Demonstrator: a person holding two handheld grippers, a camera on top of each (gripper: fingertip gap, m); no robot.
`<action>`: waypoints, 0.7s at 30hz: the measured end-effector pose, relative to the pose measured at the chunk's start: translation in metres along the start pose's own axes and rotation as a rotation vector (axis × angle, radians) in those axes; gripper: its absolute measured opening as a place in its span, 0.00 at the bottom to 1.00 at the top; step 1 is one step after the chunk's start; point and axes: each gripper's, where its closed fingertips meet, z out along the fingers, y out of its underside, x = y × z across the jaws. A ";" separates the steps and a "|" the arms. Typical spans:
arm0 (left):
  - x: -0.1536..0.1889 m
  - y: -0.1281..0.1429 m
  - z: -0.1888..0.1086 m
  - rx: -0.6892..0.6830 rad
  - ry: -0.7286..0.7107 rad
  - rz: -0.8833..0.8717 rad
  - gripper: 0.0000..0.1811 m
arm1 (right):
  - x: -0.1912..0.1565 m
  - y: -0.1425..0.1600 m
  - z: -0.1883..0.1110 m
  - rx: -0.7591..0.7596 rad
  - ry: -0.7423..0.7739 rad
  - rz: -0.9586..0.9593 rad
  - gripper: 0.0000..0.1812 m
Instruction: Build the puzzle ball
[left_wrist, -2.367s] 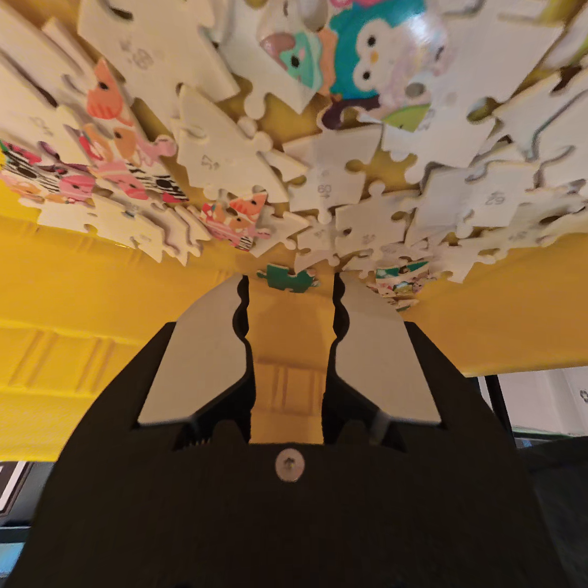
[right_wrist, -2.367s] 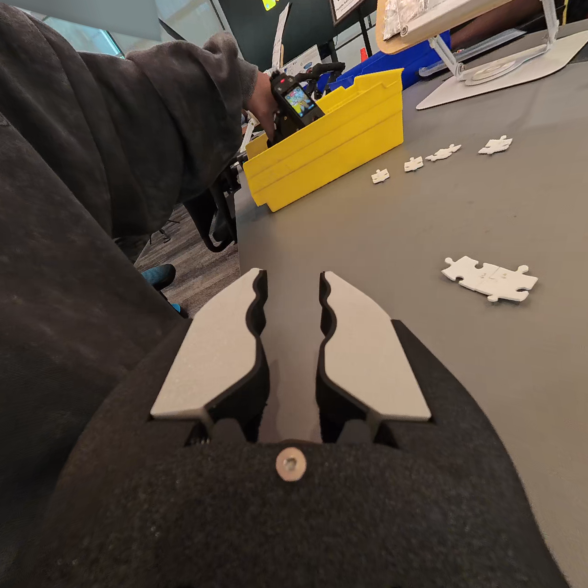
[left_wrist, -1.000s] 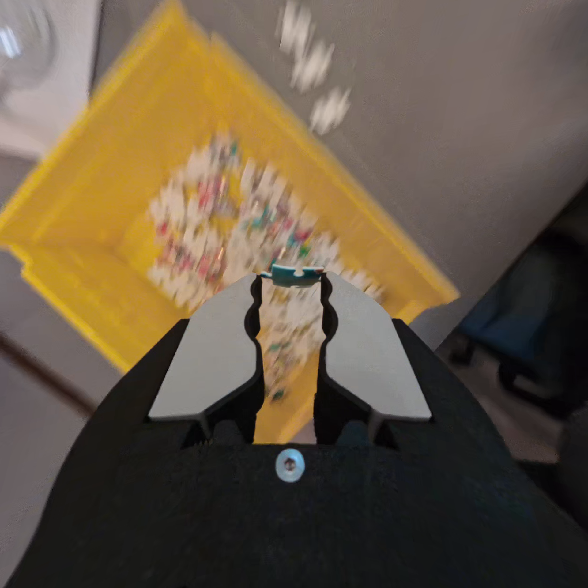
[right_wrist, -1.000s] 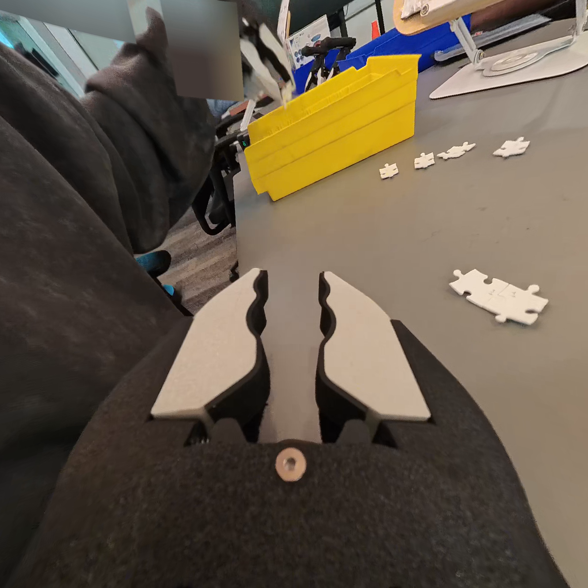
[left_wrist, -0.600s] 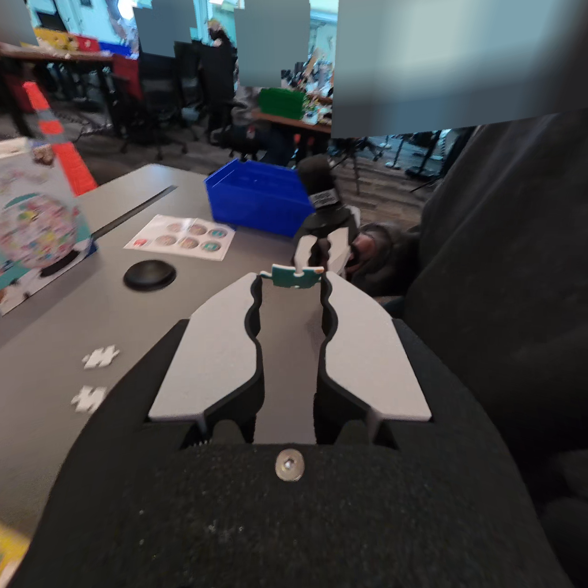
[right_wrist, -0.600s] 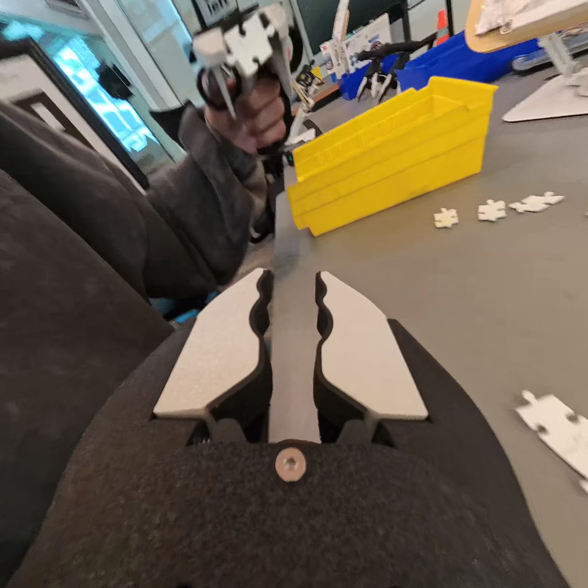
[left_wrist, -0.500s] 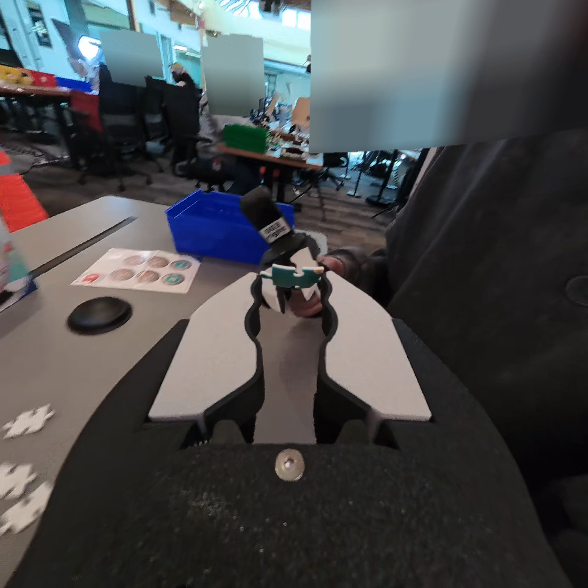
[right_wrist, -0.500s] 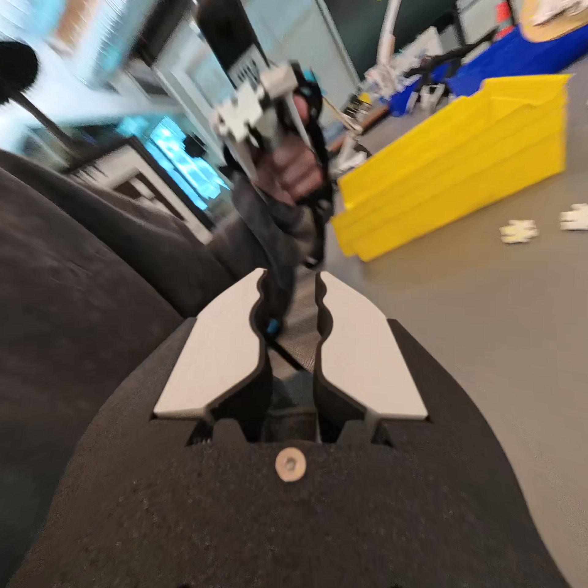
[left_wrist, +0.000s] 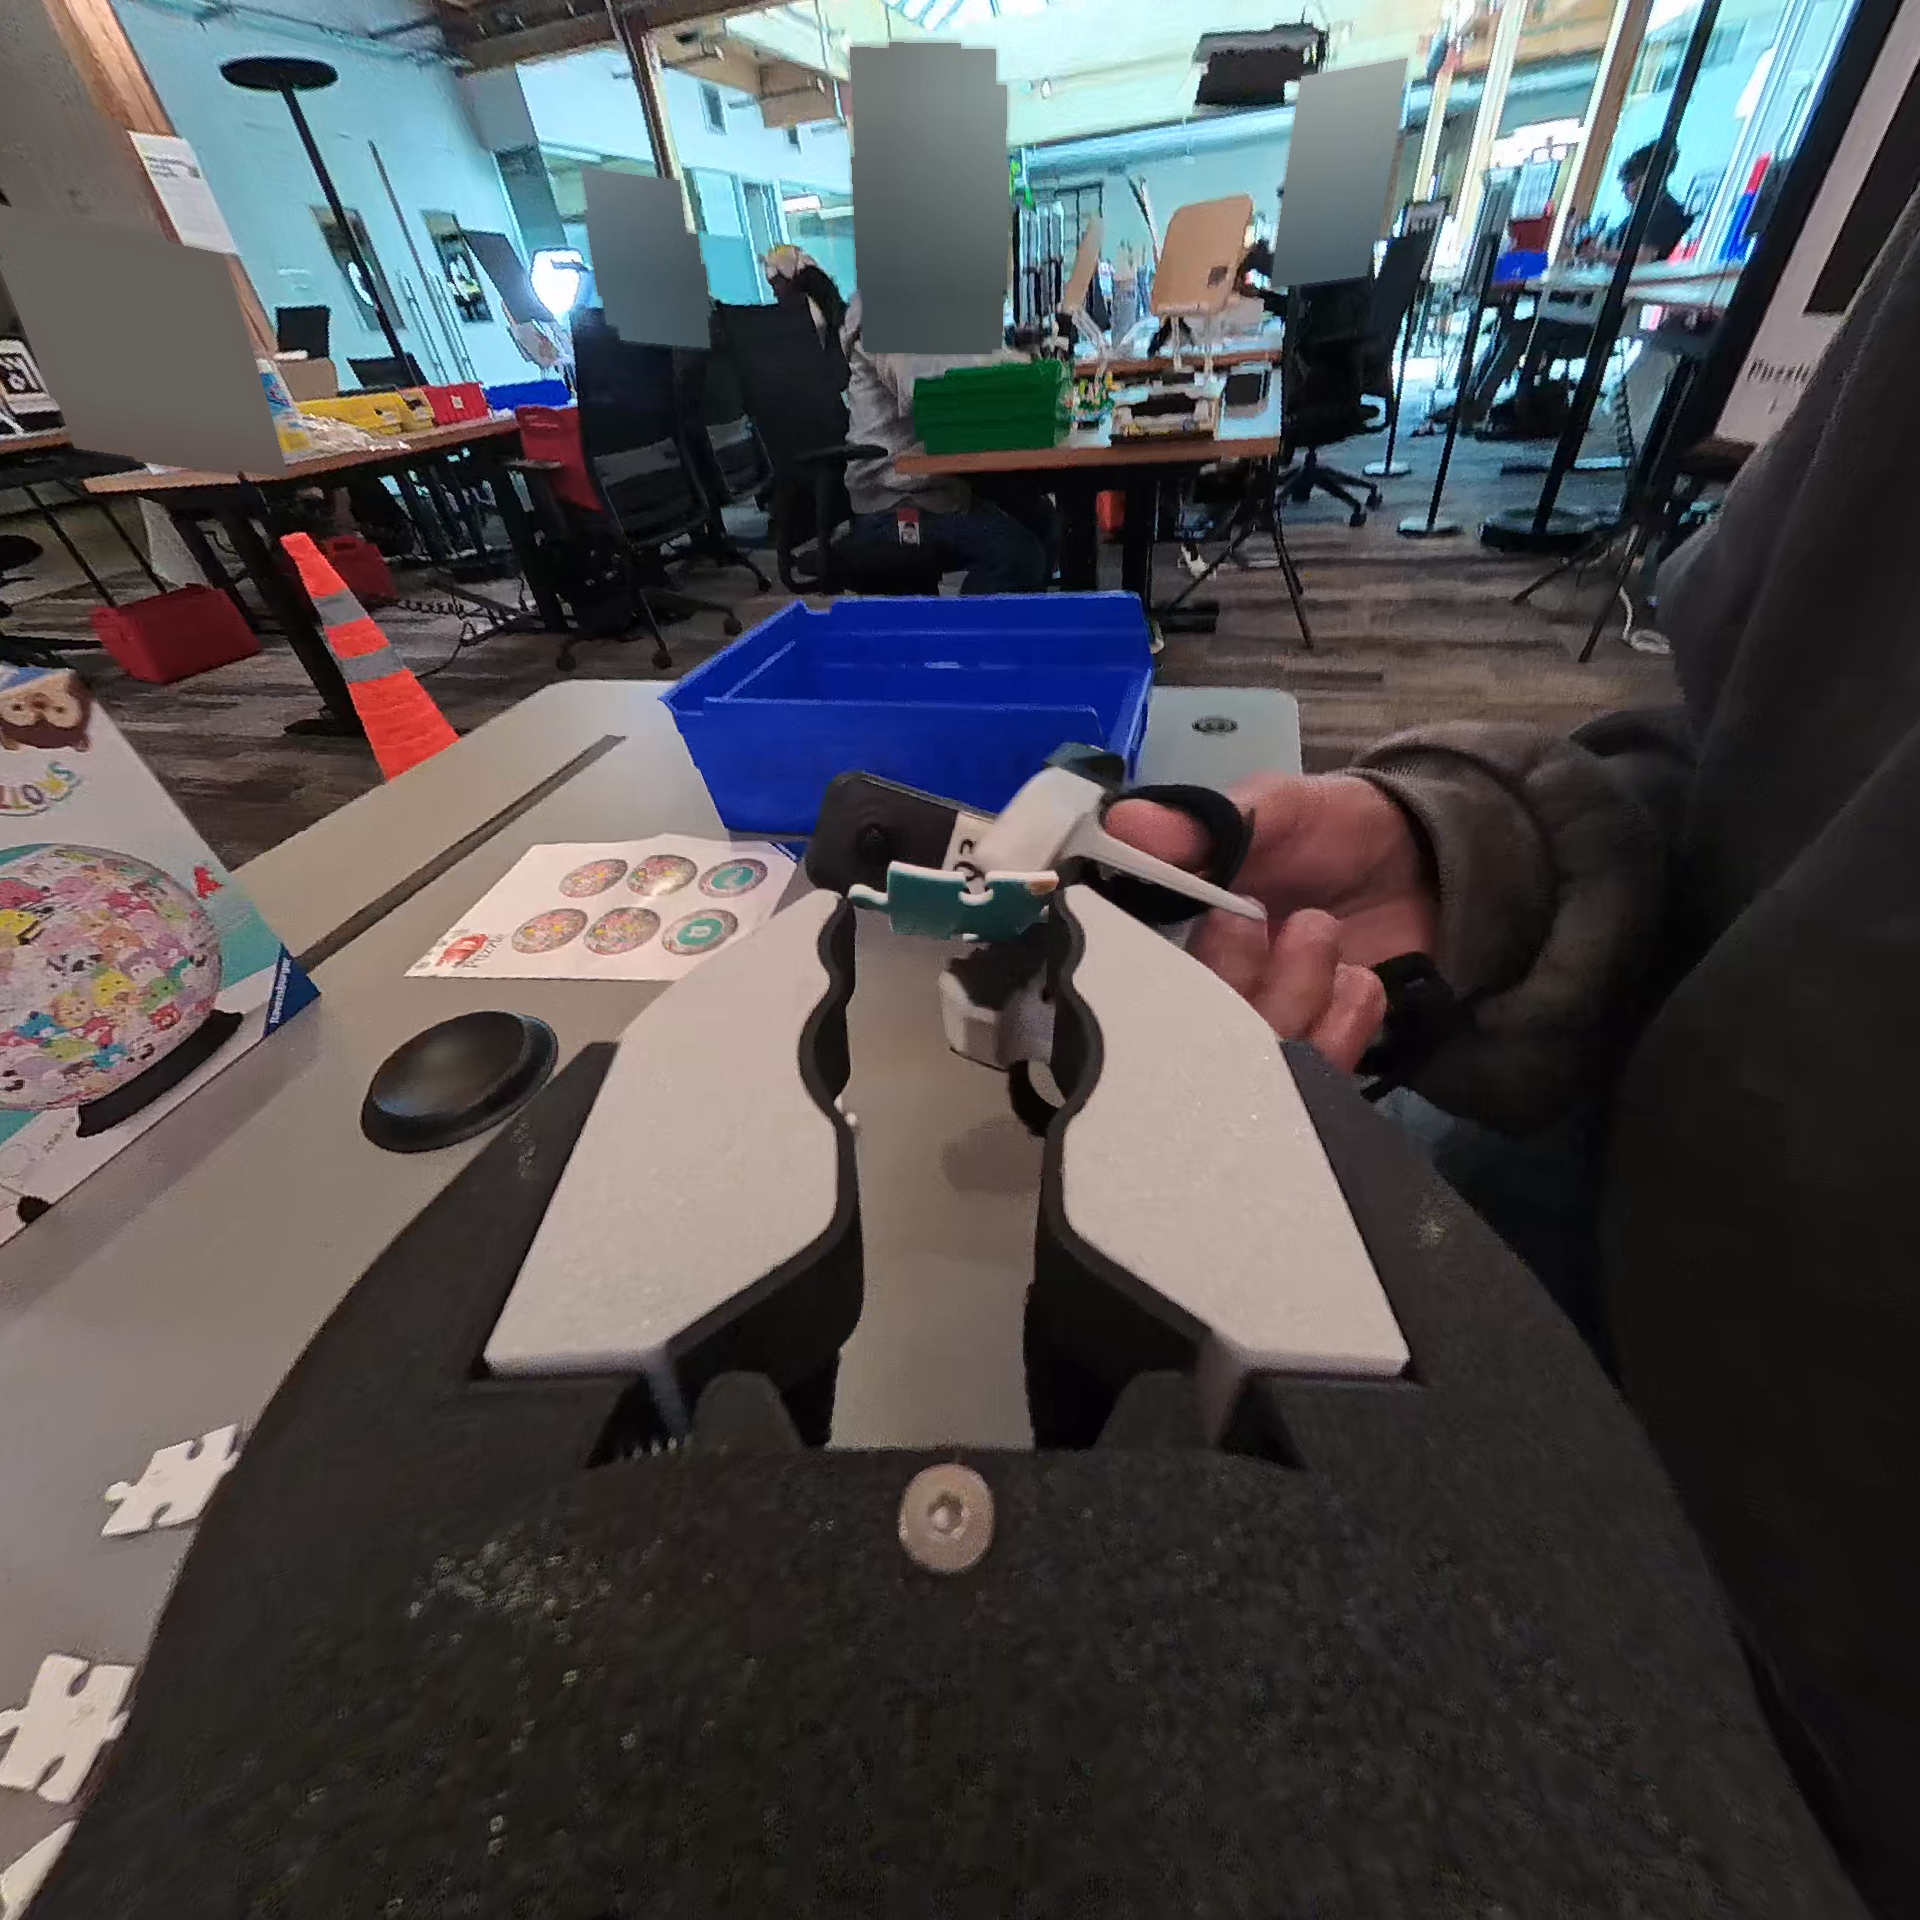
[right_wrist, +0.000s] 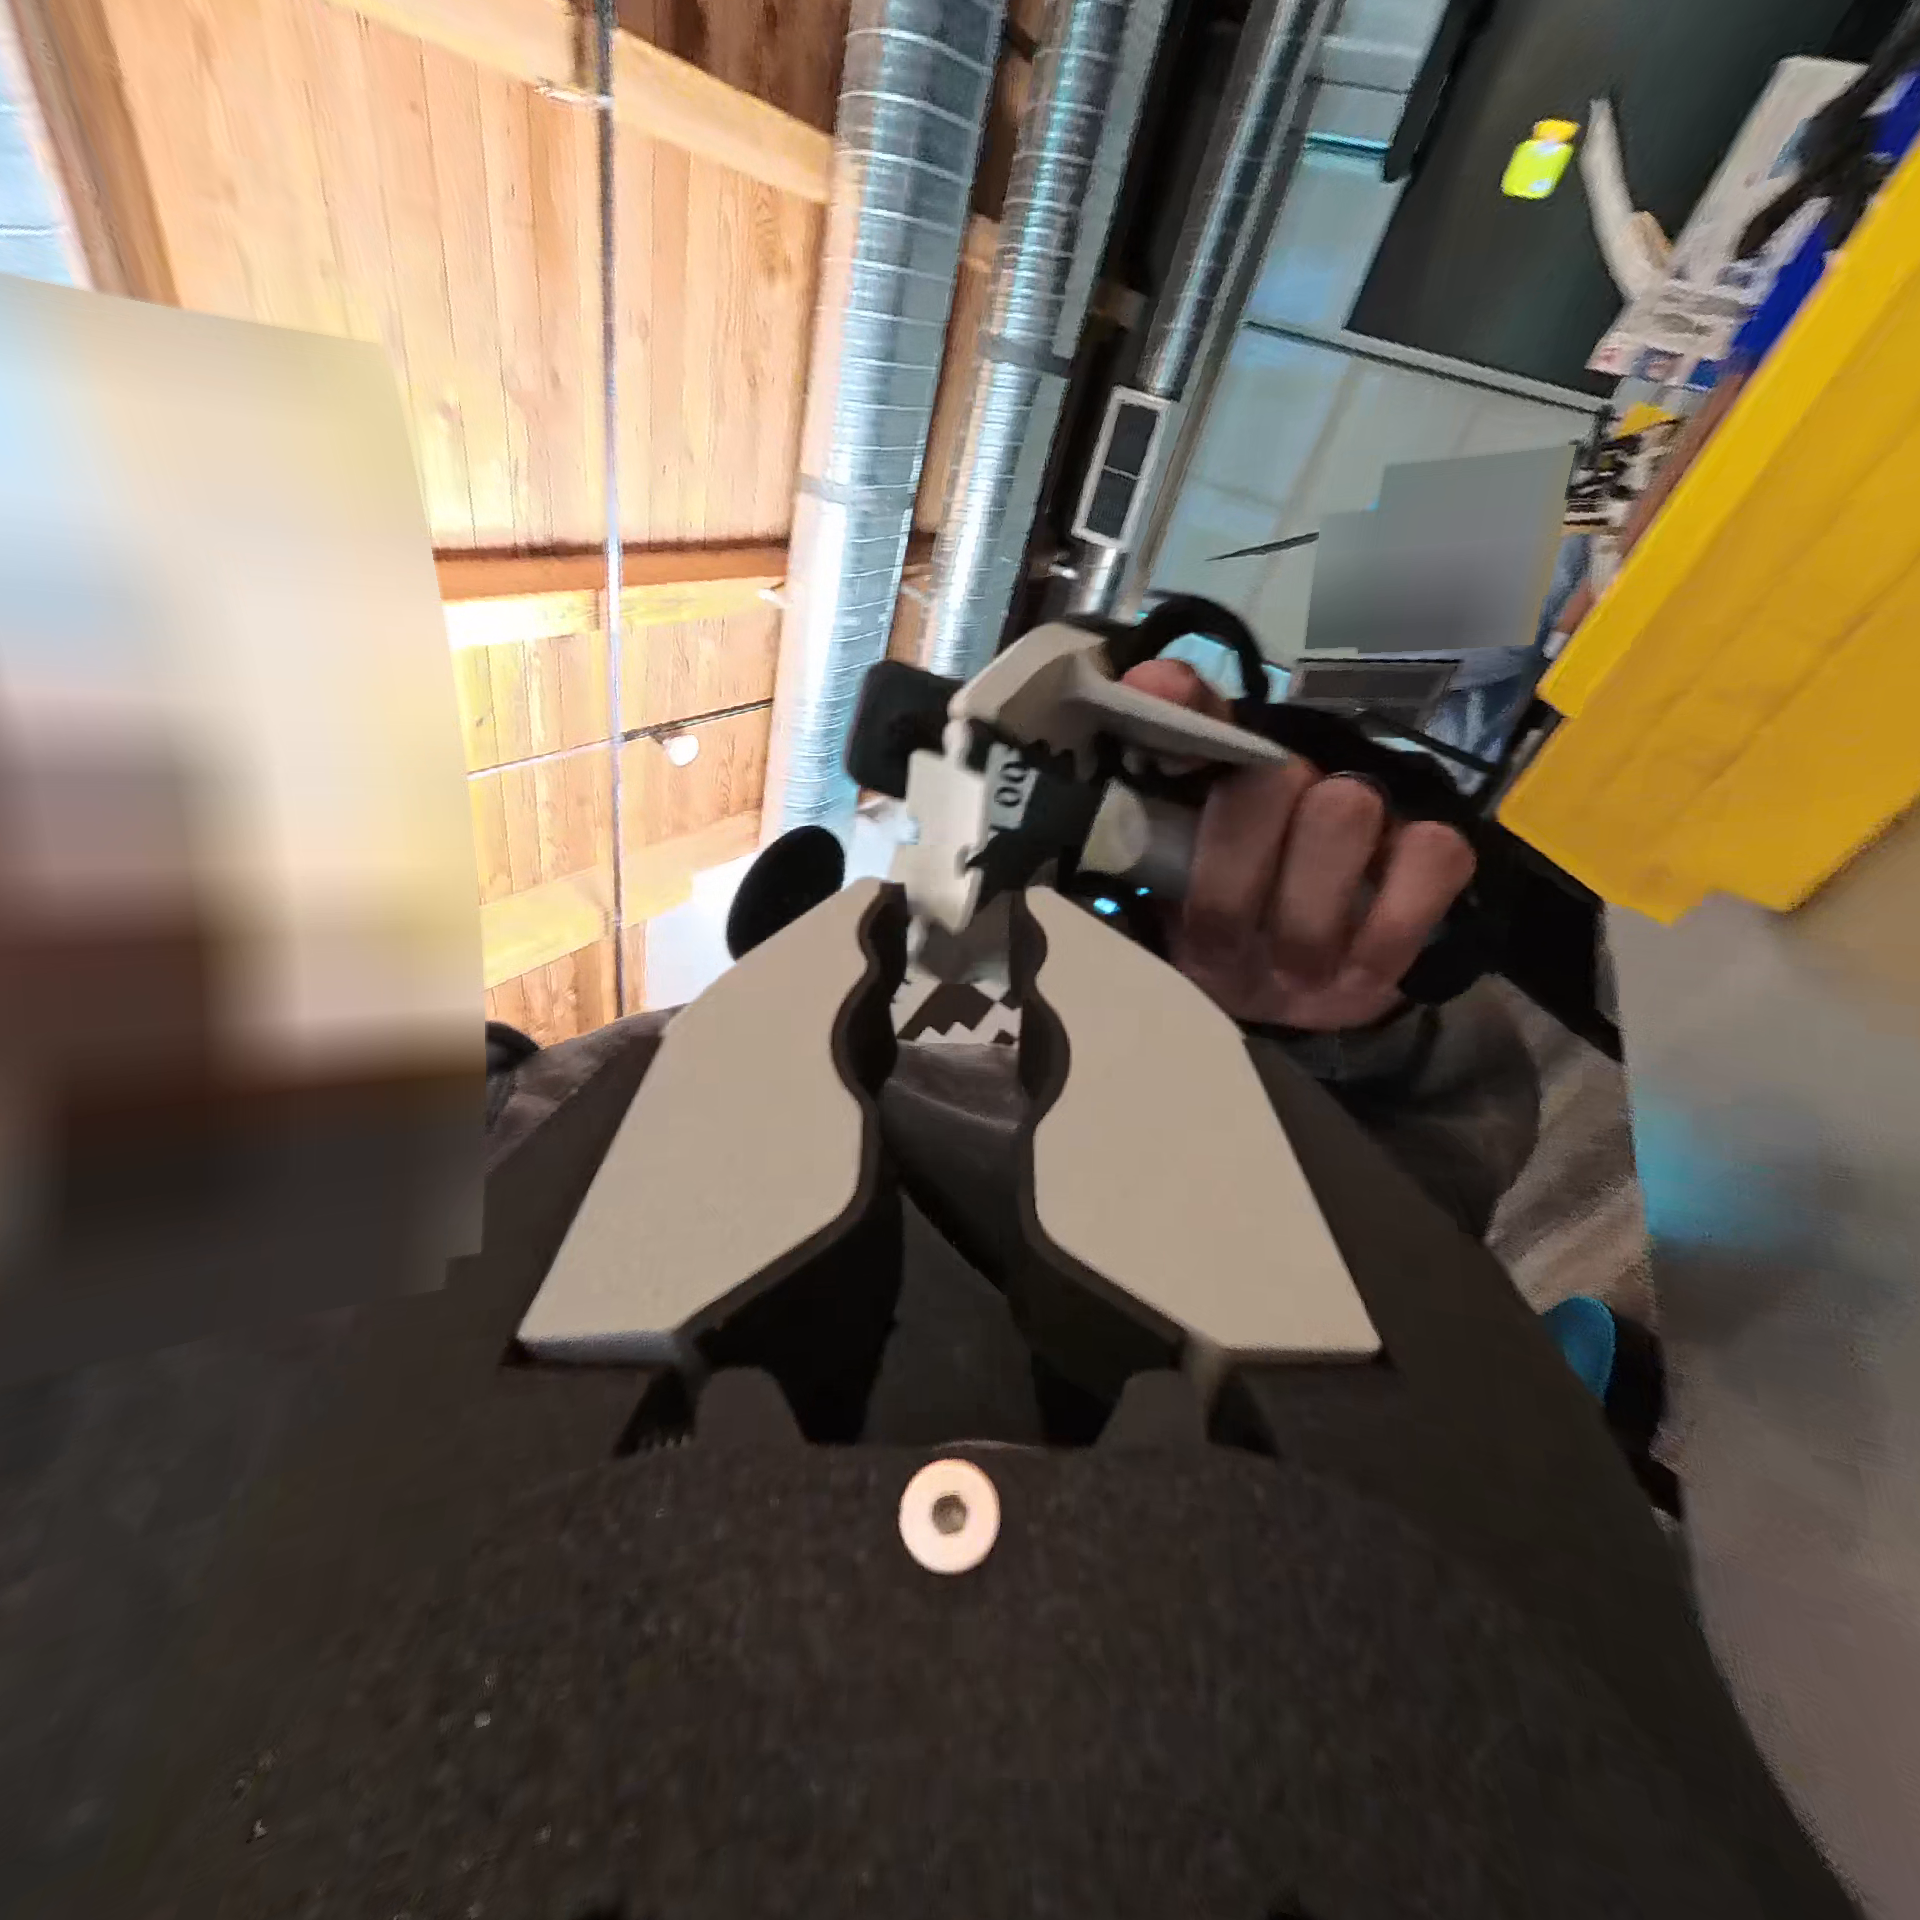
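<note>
Grey tabletop (left_wrist: 270, 1226) carrying blue bin (left_wrist: 914, 707) at far edge, puzzle box (left_wrist: 114, 956) at left edge, loose white pcs (left_wrist: 166, 1465) near left edge. Left gripper (left_wrist: 951, 914) raised above it w/ jaws narrowed onto teal puzzle piece (left_wrist: 951, 902) at tips. Right gripper (right_wrist: 951, 914) facing it, jaws parted, empty. Judged step: handover/regrip. Best done slow: line up w/ free edge, close firmly before letting go.

Black hand-held gripper (left_wrist: 951, 920) (grey fingers (left_wrist: 686, 1164)), charcoal sleeve (left_wrist: 1538, 894)
</note>
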 end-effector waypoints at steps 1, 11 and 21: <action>0.003 0.005 0.003 -0.020 -0.003 0.011 0.19 | 0.002 -0.002 -0.004 0.013 0.005 0.006 0.08; 0.006 0.043 0.005 -0.131 -0.022 -0.181 0.24 | 0.031 -0.006 -0.047 -0.085 0.308 -0.112 0.02; -0.008 0.087 0.016 -0.188 -0.011 -0.532 0.16 | 0.068 0.009 -0.067 -0.308 0.624 -0.362 0.02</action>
